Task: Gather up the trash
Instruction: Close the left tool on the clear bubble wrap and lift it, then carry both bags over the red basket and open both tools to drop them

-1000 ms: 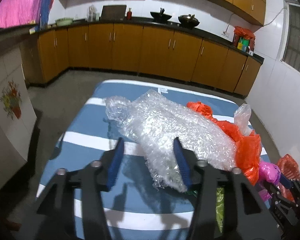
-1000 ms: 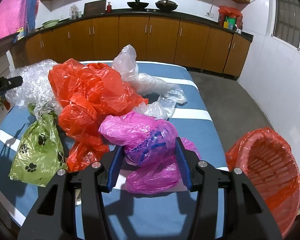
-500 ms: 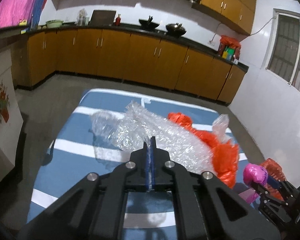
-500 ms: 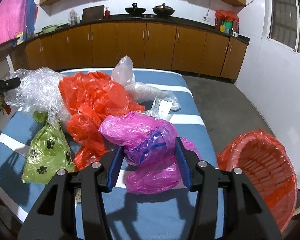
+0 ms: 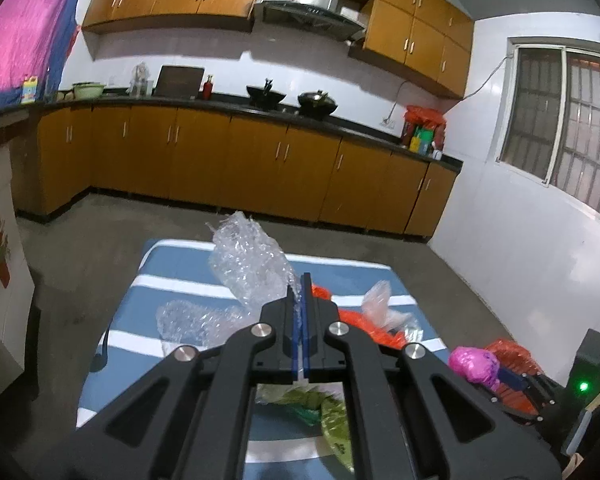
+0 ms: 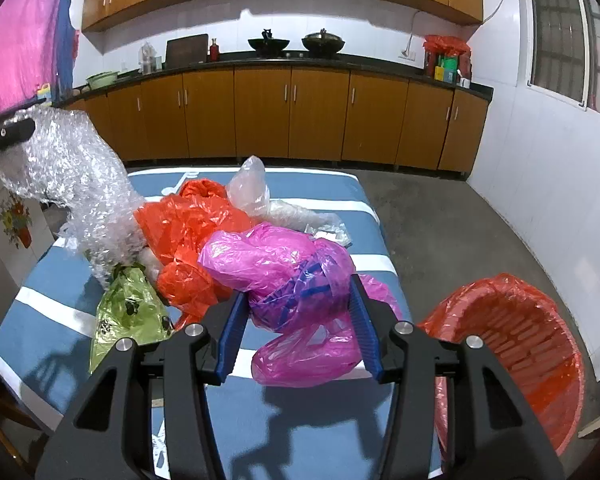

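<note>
My left gripper is shut on a sheet of clear bubble wrap, which hangs lifted above the blue striped table. In the right wrist view the bubble wrap dangles from the left gripper at the far left, its lower end still among the pile. My right gripper is shut on a crumpled pink plastic bag, pads pressing both sides. The left wrist view shows that pink bag at the right, held off the table.
An orange bag, a green paw-print bag and a clear bag lie on the table. A basket lined with a red bag stands on the floor at the right. Wooden cabinets run along the far wall.
The left gripper closed on the bubble wrap and raised it off the table. The right gripper lifted a little with the pink bag in it.
</note>
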Available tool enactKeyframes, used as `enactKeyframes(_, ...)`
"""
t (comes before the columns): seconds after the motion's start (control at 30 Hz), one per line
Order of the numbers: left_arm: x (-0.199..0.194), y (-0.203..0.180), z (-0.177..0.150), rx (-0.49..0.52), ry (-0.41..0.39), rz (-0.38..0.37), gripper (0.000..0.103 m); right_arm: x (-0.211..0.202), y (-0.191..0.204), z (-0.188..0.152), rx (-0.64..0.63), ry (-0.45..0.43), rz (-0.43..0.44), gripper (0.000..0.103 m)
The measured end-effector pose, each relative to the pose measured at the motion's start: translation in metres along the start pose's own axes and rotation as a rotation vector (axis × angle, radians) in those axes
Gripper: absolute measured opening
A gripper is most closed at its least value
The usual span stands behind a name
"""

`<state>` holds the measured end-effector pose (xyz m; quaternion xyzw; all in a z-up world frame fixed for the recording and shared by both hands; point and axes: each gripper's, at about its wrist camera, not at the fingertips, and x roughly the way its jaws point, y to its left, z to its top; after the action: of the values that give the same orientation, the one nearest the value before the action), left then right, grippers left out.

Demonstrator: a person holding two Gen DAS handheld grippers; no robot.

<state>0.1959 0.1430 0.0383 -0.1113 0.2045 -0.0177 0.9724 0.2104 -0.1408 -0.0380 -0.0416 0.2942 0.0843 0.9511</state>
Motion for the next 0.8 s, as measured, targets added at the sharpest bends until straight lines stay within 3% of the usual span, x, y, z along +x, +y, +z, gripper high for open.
enactKeyframes(0.43,-0.029,-0.048,0.019,0.048,-0.045,-0.099,0.003,-0.024,-0.022,0.004,0.029,-0.036,-0.021,0.049)
enactKeyframes(0.8,-0.025,-0.136,0.013,0.118,-0.022,-0.275,0.003,-0.049,-0.071,-0.004,0.082,-0.038,-0.122,0.049)
